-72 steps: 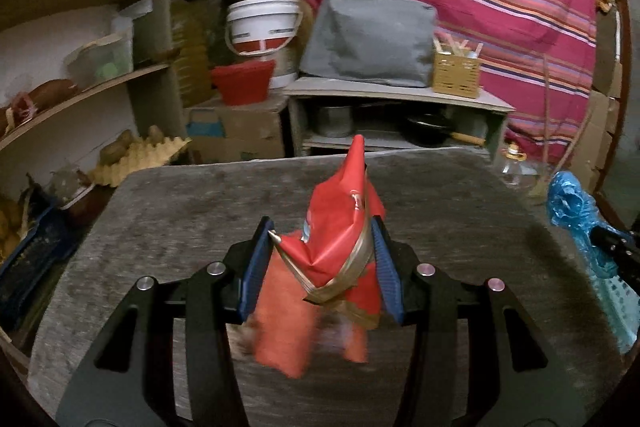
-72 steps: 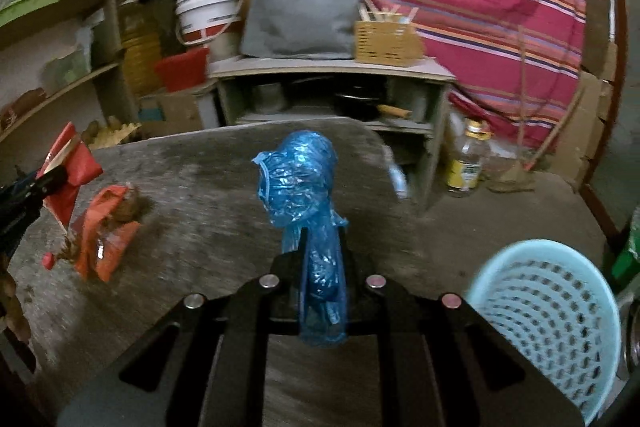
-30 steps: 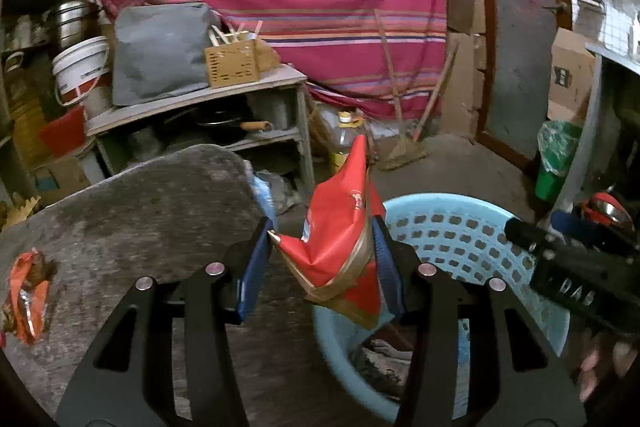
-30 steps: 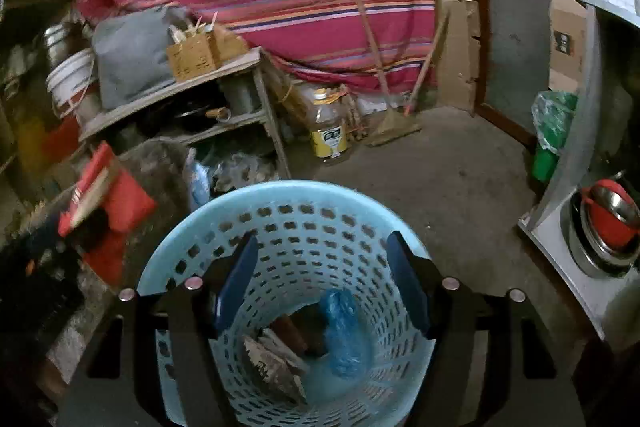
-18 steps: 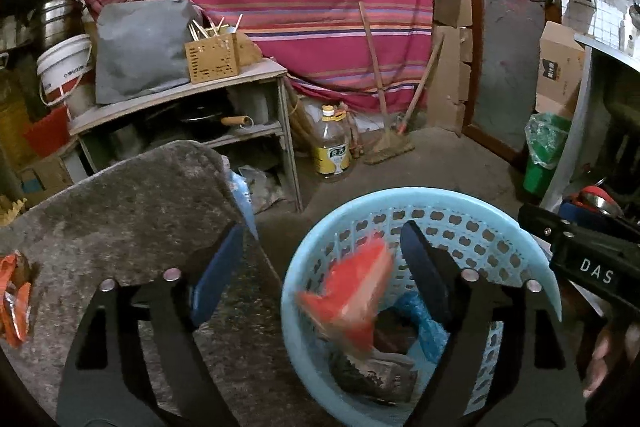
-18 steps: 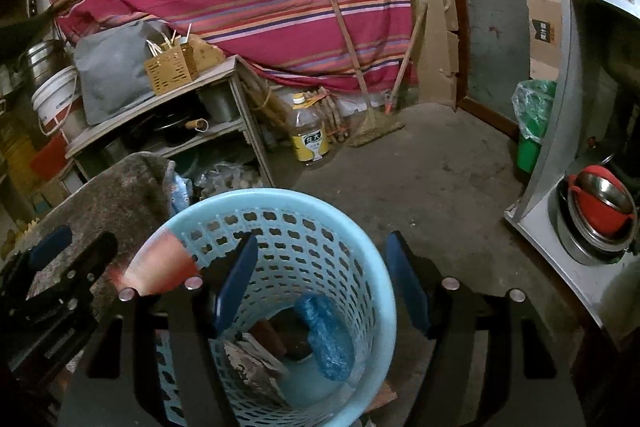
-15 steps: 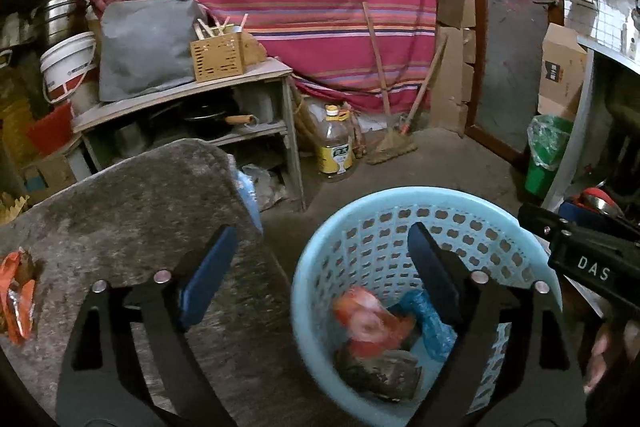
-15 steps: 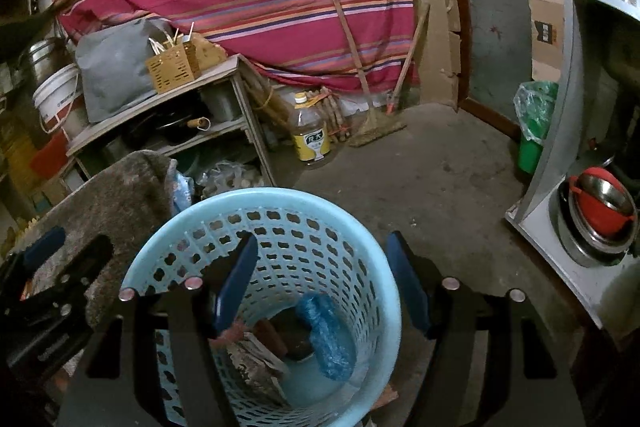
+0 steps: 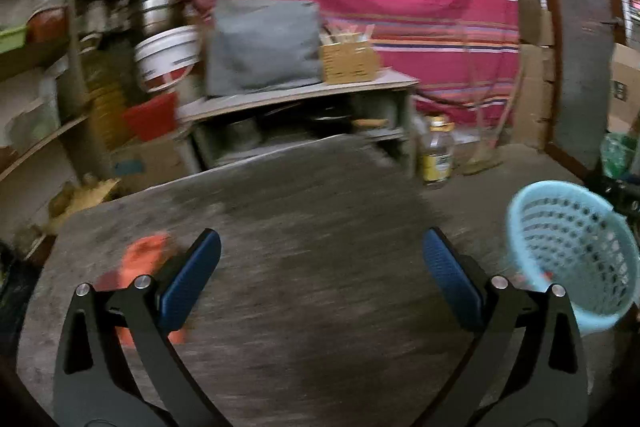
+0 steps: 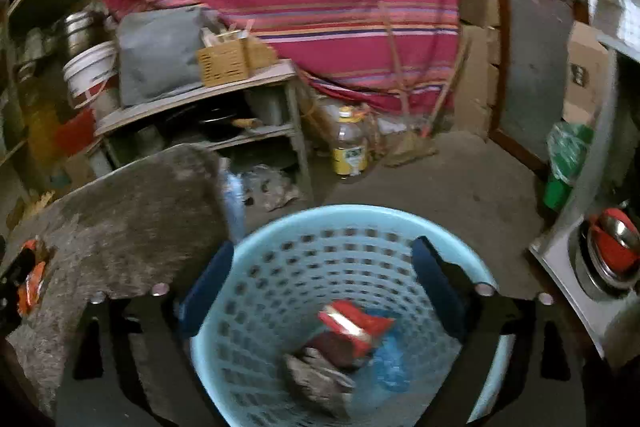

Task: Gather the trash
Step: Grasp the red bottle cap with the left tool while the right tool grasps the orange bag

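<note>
With one orange wrapper [image 9: 146, 261] lying on the grey table [image 9: 320, 227], near the left edge, the left gripper [image 9: 320, 267] hangs over the tabletop, fingers spread wide and empty. The wrapper sits just beside the left finger, partly behind it, so the smart play is to shift left, centre it between the fingers, drop low and close on the crumpled bulk. Over on the right, the right gripper [image 10: 320, 287] hovers above the pale blue basket [image 10: 472, 267], fingers spread, nothing held; a red packet [image 10: 356, 323] lies inside on other scraps. Motion blur smears the wrapper's shape, and the basket's floor is hard to read.
</note>
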Demonstrator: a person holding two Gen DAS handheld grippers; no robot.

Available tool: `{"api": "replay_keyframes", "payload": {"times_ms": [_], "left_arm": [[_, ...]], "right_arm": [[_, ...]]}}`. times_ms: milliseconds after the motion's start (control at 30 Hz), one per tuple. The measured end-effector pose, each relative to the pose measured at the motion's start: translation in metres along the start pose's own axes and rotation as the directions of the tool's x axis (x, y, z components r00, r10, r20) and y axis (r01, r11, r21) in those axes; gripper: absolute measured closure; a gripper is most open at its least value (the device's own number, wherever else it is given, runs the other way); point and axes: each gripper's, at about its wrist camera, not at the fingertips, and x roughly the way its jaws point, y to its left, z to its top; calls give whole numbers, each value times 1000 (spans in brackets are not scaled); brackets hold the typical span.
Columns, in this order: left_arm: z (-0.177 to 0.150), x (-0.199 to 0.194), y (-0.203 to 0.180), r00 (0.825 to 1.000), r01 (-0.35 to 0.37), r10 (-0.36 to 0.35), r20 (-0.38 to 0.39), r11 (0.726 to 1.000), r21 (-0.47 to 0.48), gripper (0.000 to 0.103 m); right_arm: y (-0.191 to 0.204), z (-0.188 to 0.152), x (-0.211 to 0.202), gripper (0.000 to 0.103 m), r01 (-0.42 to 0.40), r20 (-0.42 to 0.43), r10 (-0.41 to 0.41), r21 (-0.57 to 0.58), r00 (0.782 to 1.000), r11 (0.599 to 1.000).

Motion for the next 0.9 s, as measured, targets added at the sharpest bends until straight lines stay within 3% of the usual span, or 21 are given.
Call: {"api": "replay_keyframes", "payload": {"times_ms": [167,433,667,900], "left_arm": [[-14,-2,77,993,-121,121,-17,993,-16,5],[-49,-3,180,977,-199,192,-95,977,-79,5],[-84,0,245,957,-243,215,-194,961,-133,5],[-120,6,281,938,-254,211,-276,959,-127,6]], "right_arm": [[61,-8,10,8,-60,-25,58,-78,998,995],[139,-34,23,8,-134,-106,118,-154,987,979],[207,-52,25,8,-202,-162,167,-231,972,952],[250,-54,22,6,-233,-168,197,-232,966,944]]}}
